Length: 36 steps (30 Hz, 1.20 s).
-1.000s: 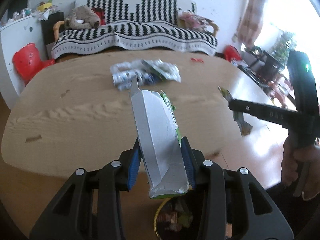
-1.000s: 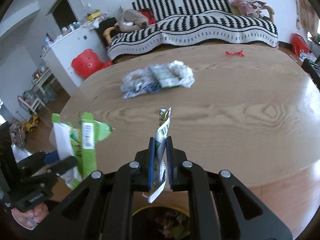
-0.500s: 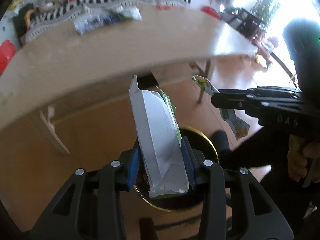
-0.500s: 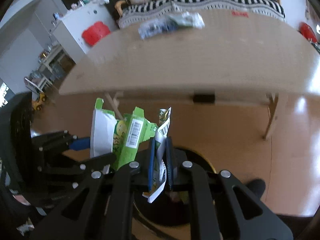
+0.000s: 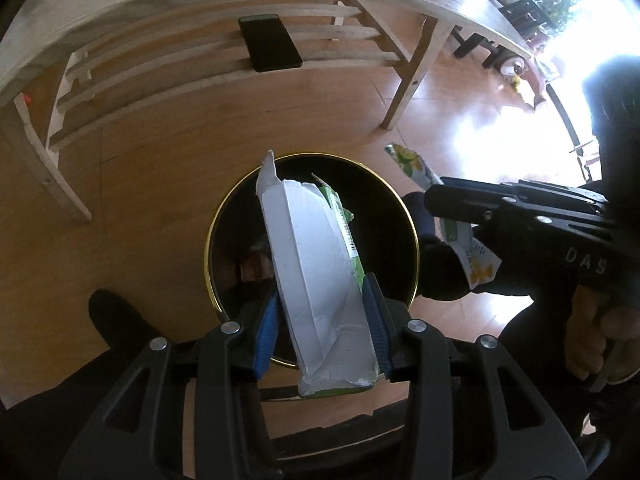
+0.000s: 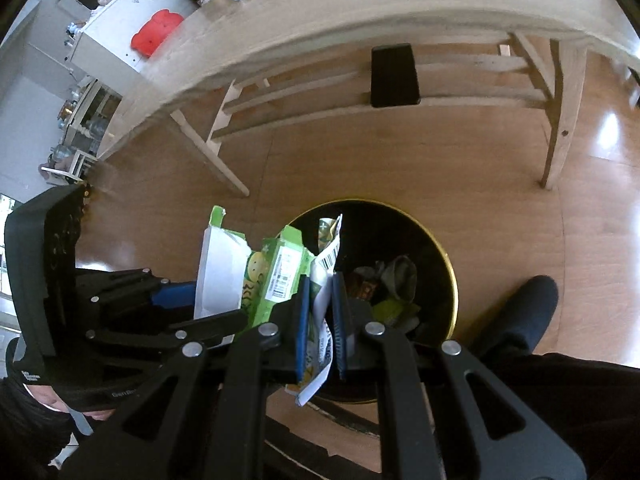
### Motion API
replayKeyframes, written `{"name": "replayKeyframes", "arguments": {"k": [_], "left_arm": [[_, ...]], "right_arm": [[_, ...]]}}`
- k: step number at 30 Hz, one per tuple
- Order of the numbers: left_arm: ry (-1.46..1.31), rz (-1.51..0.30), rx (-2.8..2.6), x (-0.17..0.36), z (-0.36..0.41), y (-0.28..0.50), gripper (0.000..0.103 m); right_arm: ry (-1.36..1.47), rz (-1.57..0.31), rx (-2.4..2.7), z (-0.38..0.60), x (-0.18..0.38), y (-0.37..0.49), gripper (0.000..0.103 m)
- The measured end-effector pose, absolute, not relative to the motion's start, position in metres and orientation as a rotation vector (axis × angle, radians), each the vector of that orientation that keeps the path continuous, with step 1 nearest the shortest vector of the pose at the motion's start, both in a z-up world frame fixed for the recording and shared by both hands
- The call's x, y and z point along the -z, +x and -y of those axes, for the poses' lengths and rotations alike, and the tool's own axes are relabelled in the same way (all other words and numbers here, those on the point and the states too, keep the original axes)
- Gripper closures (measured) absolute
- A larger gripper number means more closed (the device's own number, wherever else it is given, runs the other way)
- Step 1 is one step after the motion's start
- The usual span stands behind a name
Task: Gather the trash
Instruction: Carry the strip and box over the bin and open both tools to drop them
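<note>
Over the bin (image 5: 412,216), both my tongs pointed down.
My left gripper (image 5: 322,312) clenched a carton (image 5: 312,264); my right gripper (image 6: 320,312), at its 3 o'clock, pinched a wrapper (image 6: 326,264).

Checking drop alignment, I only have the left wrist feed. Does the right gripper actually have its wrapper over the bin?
Observer: Yes. In the right wrist view the right gripper is shut on the wrapper, with the bin mouth right behind it.
Operator: What is already in the bin?
Observer: Crumpled grey and yellow-green trash lies on its right side.
Operator: Does the carton show print on the side I can't see?
Observer: Yes, the carton has a green printed face with a barcode label.
</note>
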State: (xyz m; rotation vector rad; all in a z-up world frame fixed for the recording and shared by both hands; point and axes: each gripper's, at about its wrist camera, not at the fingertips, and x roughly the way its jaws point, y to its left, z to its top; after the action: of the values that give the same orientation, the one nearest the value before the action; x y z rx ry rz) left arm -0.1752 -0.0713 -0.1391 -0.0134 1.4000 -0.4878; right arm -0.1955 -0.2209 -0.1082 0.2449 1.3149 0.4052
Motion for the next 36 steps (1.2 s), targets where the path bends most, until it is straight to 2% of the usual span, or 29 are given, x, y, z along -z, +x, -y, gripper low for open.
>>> {"name": "replayKeyframes", "arguments": {"k": [23, 31, 33, 34, 35, 36], "left_arm": [[0.007, -1.412, 0.475, 0.1392, 0.0759, -0.1693, 0.063], [0.015, -1.408, 0.469, 0.1401, 0.0772, -0.1694, 0.05], [0.012, -1.407, 0.468, 0.1401, 0.0767, -0.1693, 0.045], [0.009, -1.406, 0.468, 0.14, 0.0768, -0.1694, 0.044], [0.009, -1.406, 0.468, 0.1401, 0.0768, -0.1696, 0.042], [0.012, -1.405, 0.467, 0.1401, 0.0773, -0.1698, 0.04]], "right_arm": [[0.237, -1.324, -0.412, 0.2134, 0.1093, -0.1911, 0.091], [0.257, -1.329, -0.401, 0.2175, 0.1088, -0.1894, 0.09], [0.262, -1.327, -0.4, 0.2183, 0.1083, -0.1887, 0.083], [0.263, -1.326, -0.399, 0.2184, 0.1083, -0.1889, 0.07], [0.266, -1.324, -0.396, 0.2188, 0.1081, -0.1887, 0.049], [0.27, -1.318, -0.393, 0.2193, 0.1071, -0.1888, 0.043]]}}
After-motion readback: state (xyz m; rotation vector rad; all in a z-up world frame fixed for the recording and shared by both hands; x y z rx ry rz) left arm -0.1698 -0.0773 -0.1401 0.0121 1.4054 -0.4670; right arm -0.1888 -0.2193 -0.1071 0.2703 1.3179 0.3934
